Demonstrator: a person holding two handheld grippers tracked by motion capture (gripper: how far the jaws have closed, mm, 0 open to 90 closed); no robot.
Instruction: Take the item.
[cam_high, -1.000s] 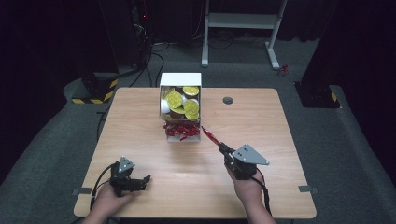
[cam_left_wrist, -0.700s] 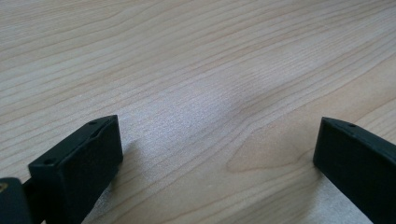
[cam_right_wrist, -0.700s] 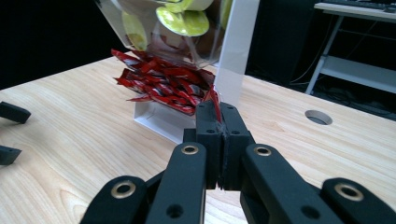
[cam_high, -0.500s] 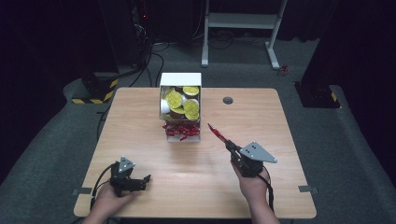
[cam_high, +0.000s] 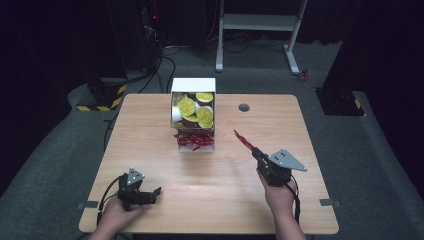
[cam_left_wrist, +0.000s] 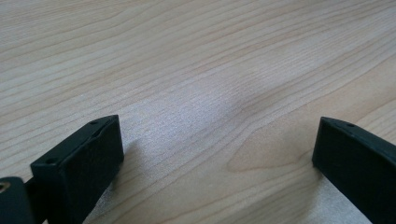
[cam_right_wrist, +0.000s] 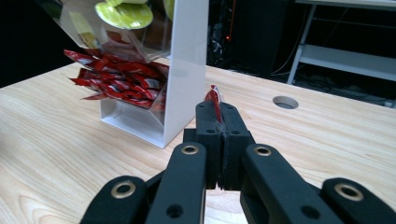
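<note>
Over on the right, the right tongs (cam_high: 255, 152) are clenched tight on a red sachet (cam_high: 243, 140), jaws pressed together with the thin packet pinched between them, and you can see it clearly from the right gripper view, the sachet (cam_right_wrist: 214, 100) poking up past the tips of the right tongs (cam_right_wrist: 219, 122). The sachet is up in the air above the wooden surface (cam_high: 150, 145), pointing toward the far left, just to the right of the white dispenser box (cam_high: 194, 86) and not touching it. That box stands around the middle of the surface, toward the far side, its upper part loaded with yellow-lidded pods (cam_high: 187, 106) and a heap of matching red sachets (cam_high: 194, 140) spilling into the open tray at its base. From the right gripper view the pile of sachets (cam_right_wrist: 122, 77) sits behind clear plastic, with the white side wall (cam_right_wrist: 187, 65) of the box right beside the gripped packet. A round cable hole (cam_high: 244, 107) sits in the surface to the right of the box. Down at the near left corner, the left tongs (cam_high: 152, 194) rest low on the surface, hand wrapped around the body; the left gripper view has both jaws spread wide apart with nothing but bare wood grain (cam_left_wrist: 196, 84) between them, so those are released
</note>
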